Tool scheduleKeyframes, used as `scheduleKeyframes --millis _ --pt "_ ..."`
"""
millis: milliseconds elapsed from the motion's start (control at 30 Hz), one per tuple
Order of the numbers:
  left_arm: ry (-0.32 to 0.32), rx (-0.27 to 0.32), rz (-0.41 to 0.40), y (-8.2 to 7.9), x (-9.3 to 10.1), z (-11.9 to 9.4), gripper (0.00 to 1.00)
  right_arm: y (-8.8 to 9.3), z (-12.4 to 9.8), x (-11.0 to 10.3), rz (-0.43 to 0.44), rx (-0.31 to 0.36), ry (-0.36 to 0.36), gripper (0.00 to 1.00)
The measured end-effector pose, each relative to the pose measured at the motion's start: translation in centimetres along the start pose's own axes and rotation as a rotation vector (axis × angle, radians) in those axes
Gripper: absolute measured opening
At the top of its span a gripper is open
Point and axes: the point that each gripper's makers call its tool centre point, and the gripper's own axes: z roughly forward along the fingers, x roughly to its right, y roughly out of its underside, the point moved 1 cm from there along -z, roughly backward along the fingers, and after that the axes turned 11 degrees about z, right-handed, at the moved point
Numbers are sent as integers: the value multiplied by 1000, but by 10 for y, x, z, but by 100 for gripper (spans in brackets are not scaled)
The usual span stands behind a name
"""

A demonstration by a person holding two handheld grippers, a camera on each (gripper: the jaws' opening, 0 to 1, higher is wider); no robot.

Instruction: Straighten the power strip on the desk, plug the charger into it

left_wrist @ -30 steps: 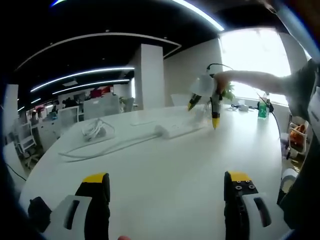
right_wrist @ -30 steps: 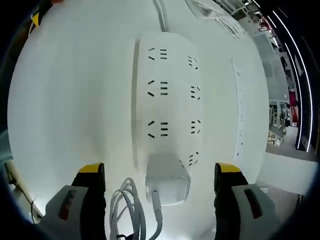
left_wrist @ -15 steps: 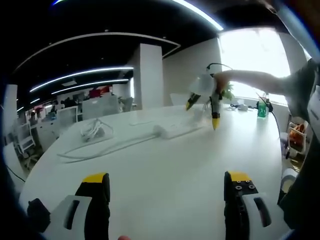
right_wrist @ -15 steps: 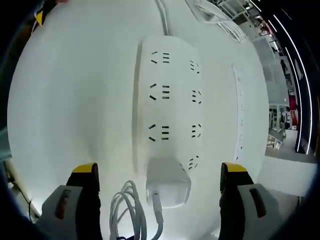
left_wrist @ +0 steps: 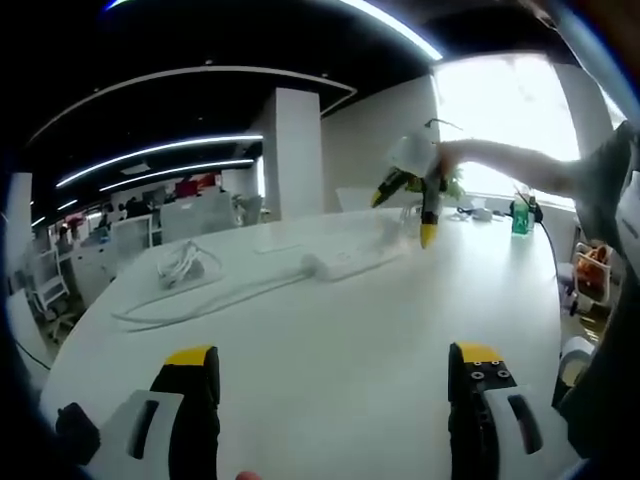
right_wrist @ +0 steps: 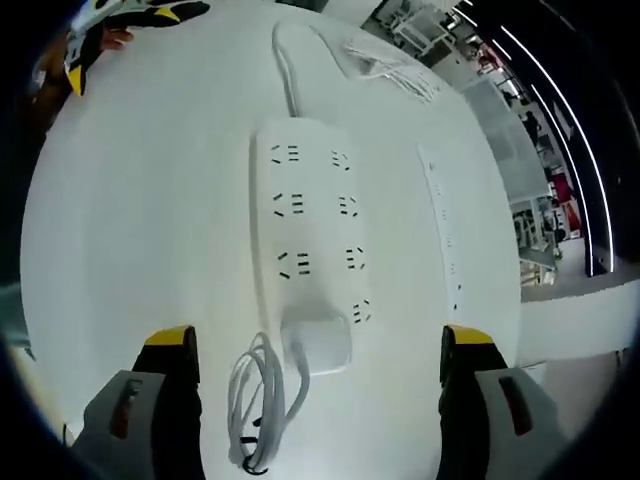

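A smooth, matt white worktop (right_wrist: 130, 230) with a rounded edge is seen in both views. On it, in the right gripper view, a long white plastic power strip (right_wrist: 305, 235) with rounded corners lies flat, its two rows of dark slotted sockets running away from the camera; its white cord (right_wrist: 283, 65) leaves the far end. A white, rounded-square plastic charger (right_wrist: 318, 345) is seated in the nearest socket, and its thin white cable is gathered in a loose coil (right_wrist: 258, 405) just beside it on the worktop. The right claw (right_wrist: 315, 350) is held wide above the strip — its dark jaws, capped in yellow, stand well apart on either side of the charger, with nothing between them. A slim white bar (right_wrist: 445, 225) with small dark marks lies near the strip, parallel to it. In the left gripper view the left claw (left_wrist: 333, 365) is likewise spread wide over bare worktop, gripping nothing. Farther off in that view, the power strip (left_wrist: 350, 255) is seen as a low white slab with its cord trailing across the surface towards a loose bundle of white cable (left_wrist: 180, 265). Above its far end the right claw (left_wrist: 410, 205) is carried by a person's outstretched arm (left_wrist: 500, 160) — yellow tips pointing downward. A small green bottle (left_wrist: 521, 217) stands near the bright window.
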Motion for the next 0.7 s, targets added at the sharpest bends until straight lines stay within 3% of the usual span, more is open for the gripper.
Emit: scheduleKeyframes --millis 400,467,567,700 --pt "20 -12 29 -7 12 4 98 12 -37 -3 194 236 18 98" --pt "26 -10 32 -8 16 4 98 18 -40 -5 227 247 7 92" --pt "33 -23 42 -7 21 6 98 25 -45 -4 261 287 9 98" --pt "29 -30 48 -8 22 4 98 37 -54 -11 299 326 15 98"
